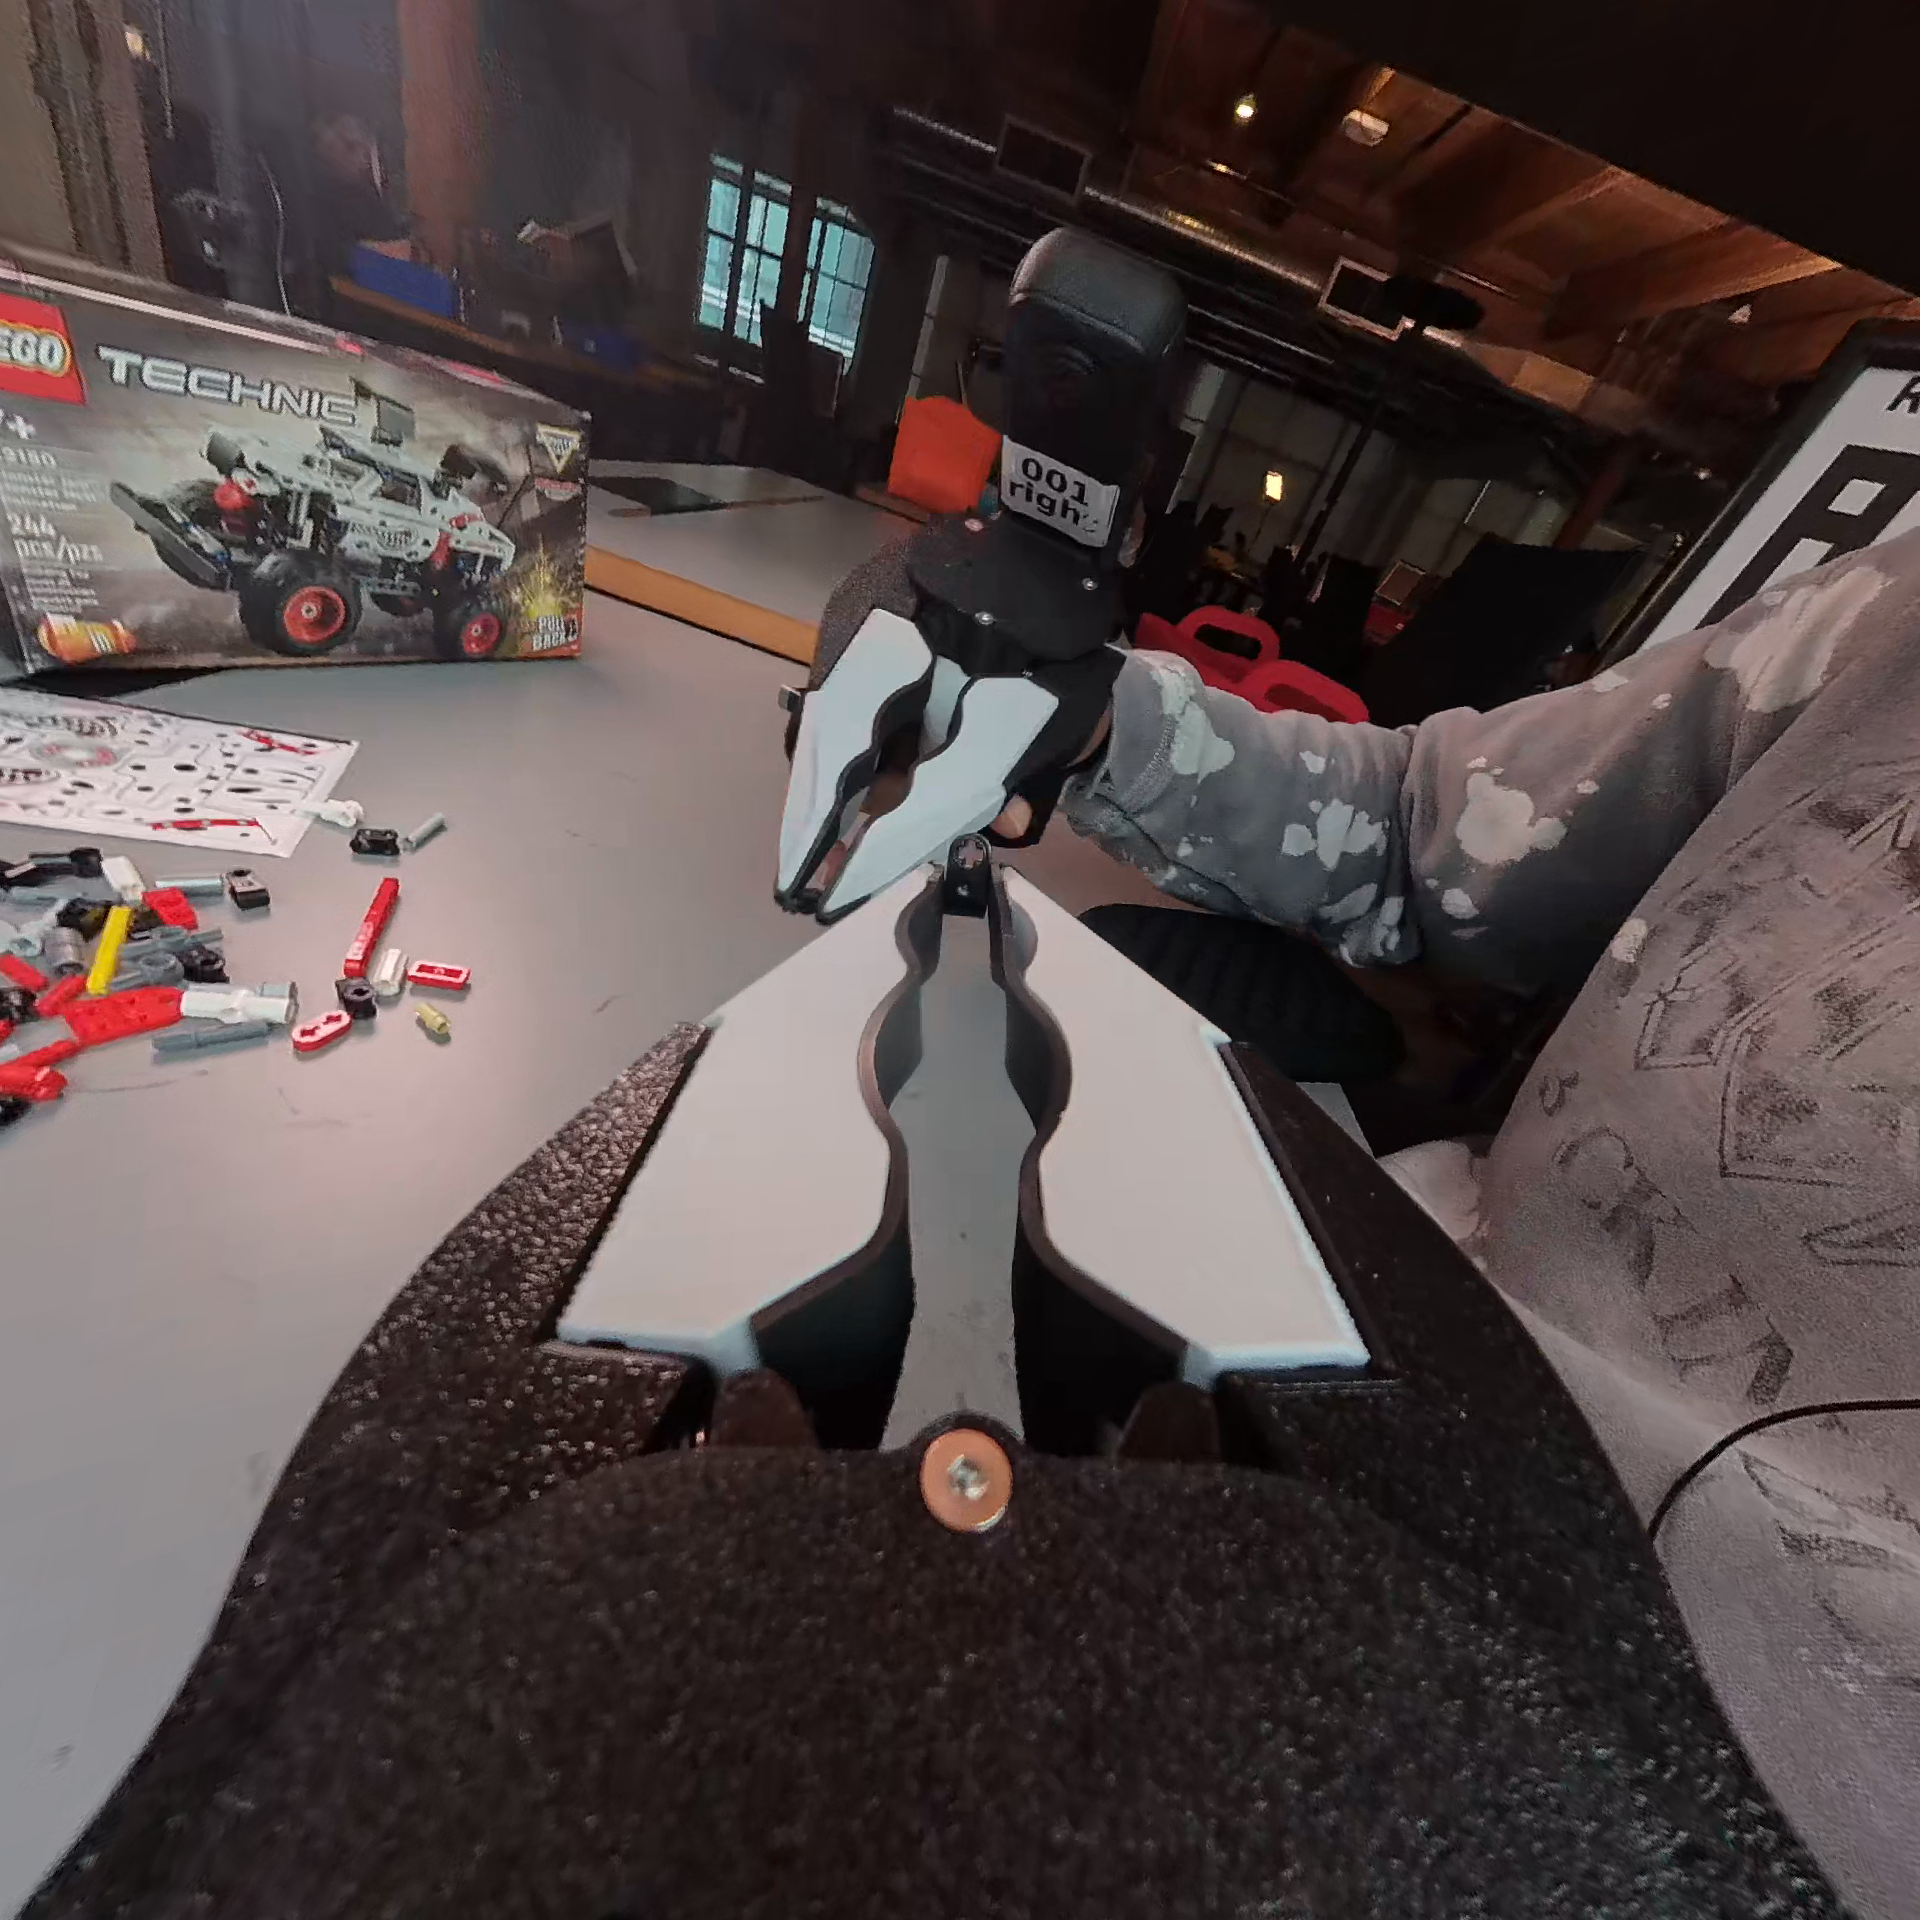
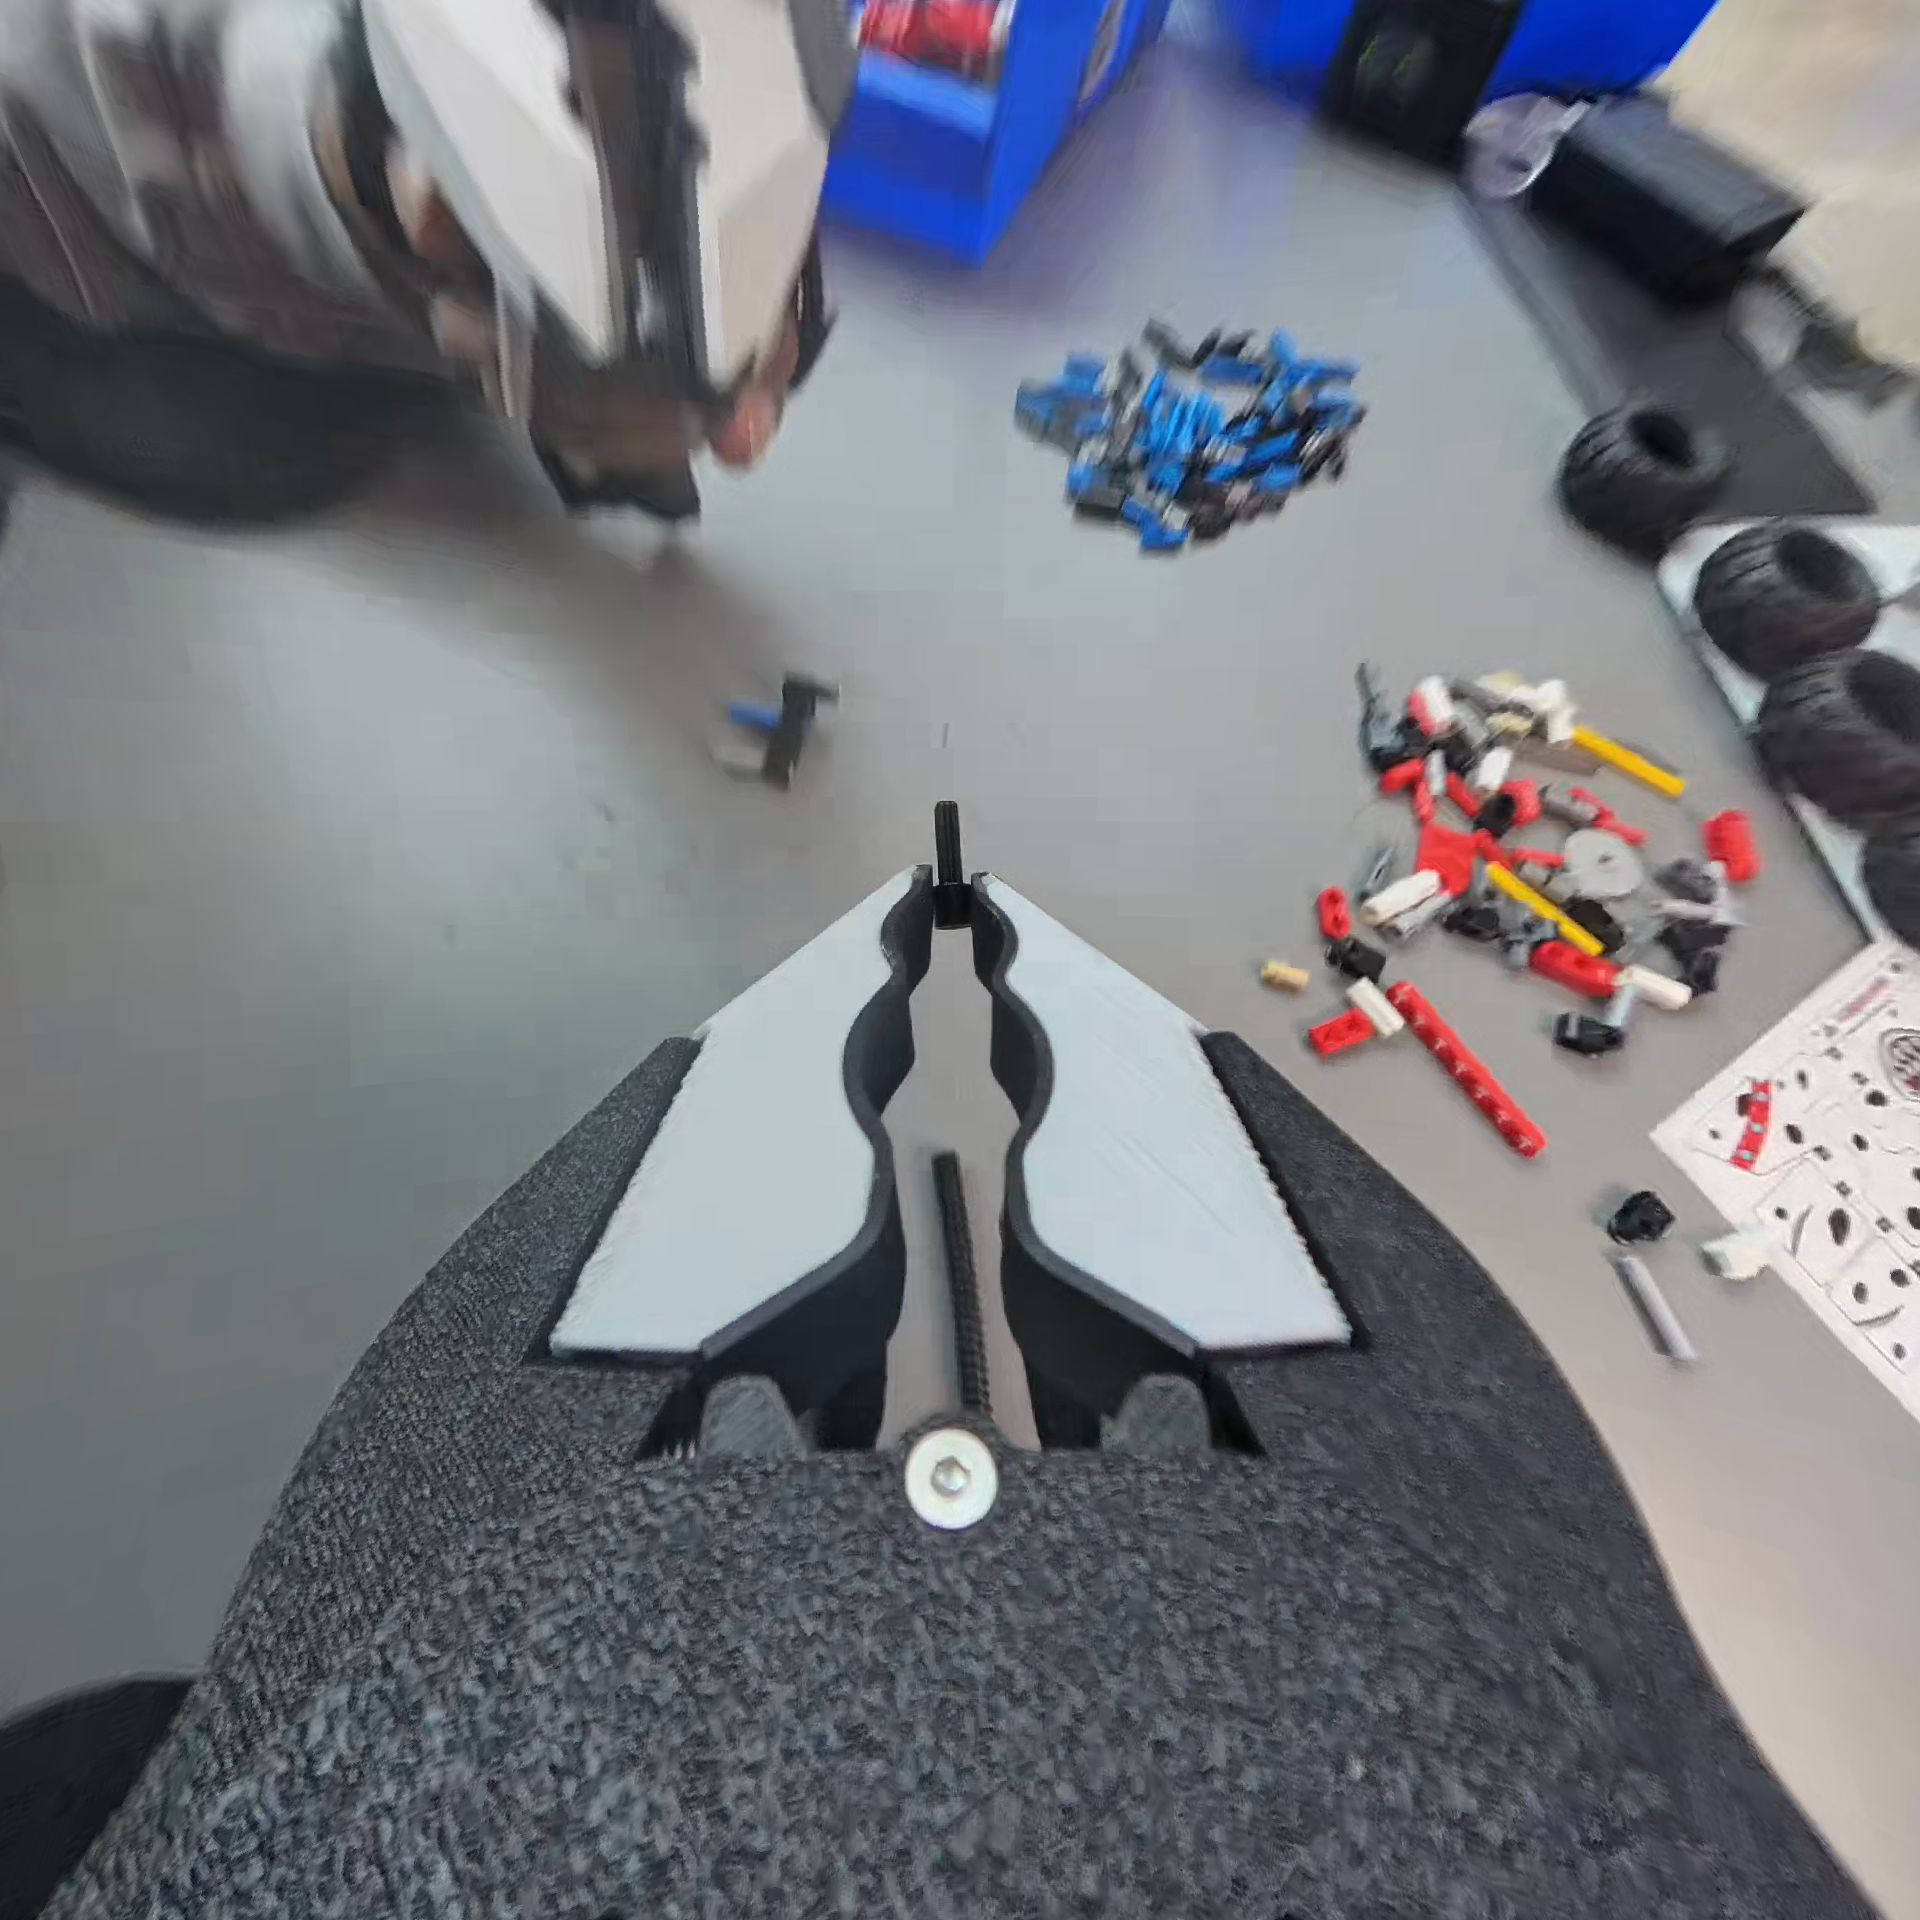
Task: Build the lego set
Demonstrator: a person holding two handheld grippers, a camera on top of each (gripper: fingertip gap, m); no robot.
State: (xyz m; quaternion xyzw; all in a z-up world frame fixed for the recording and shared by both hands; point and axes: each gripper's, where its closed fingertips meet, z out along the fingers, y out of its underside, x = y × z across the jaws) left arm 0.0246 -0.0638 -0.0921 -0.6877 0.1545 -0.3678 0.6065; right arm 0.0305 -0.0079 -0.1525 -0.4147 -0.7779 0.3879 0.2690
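Observation:
My left gripper is shut on a small black connector with a cross hole, held above the grey table. My right gripper is shut on a small black pin that sticks out past its tips. In the left wrist view the right gripper hangs tips-down just left of my left gripper's tips, held by a gloved hand. In the right wrist view the left gripper is a blur at the upper left. A small black, blue and grey sub-assembly lies on the table ahead.
A pile of red, black, grey and yellow pieces lies to the right, also in the left wrist view. A pile of blue and black pins, black tyres, a sticker sheet and the set's box sit around it. Left tips to right tips: about 9 cm.

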